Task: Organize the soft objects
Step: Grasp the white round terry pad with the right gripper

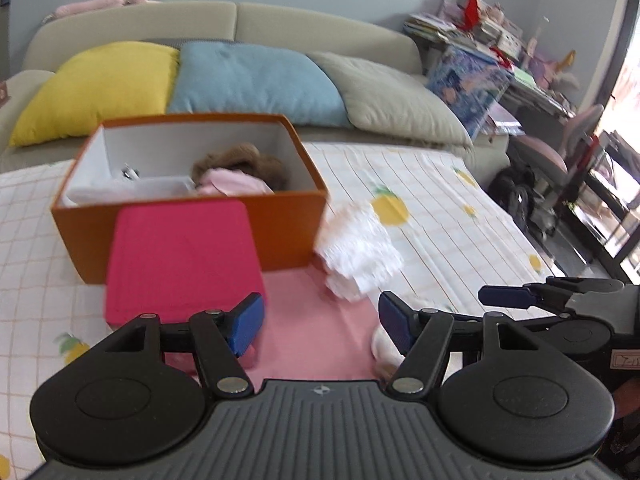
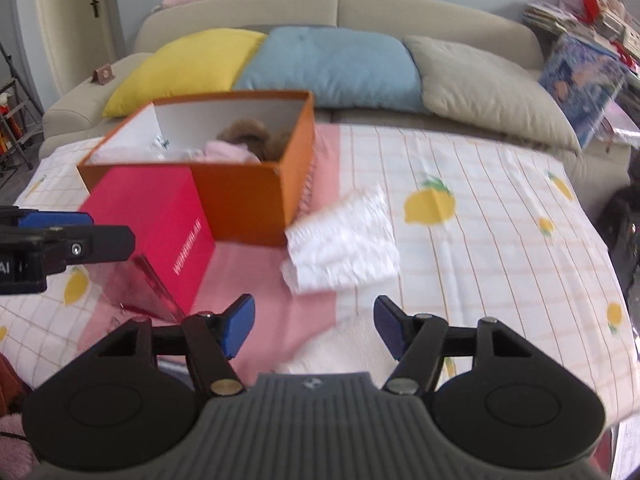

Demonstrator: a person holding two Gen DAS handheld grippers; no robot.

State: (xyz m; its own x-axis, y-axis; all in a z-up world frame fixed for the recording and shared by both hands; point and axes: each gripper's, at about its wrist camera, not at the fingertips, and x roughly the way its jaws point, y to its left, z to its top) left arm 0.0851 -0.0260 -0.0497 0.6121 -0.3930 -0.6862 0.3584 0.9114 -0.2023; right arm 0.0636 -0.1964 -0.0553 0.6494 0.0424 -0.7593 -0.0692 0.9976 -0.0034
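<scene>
On the bed, left view: the left gripper (image 1: 320, 324) hangs released, empty; white cloth (image 1: 358, 254) at one o'clock, beside the orange box (image 1: 192, 216). Right view: the right gripper (image 2: 314, 330) likewise released; cloth (image 2: 342, 242) at twelve.

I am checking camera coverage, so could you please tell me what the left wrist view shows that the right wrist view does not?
Only the left wrist view shows the pink desk chair at the window.

Only the right wrist view shows the cream door with a dark handle and the white lettering on the red box's side.

Both show the open orange cardboard box holding a brown furry toy, the red box and the white fluffy cloth.
</scene>
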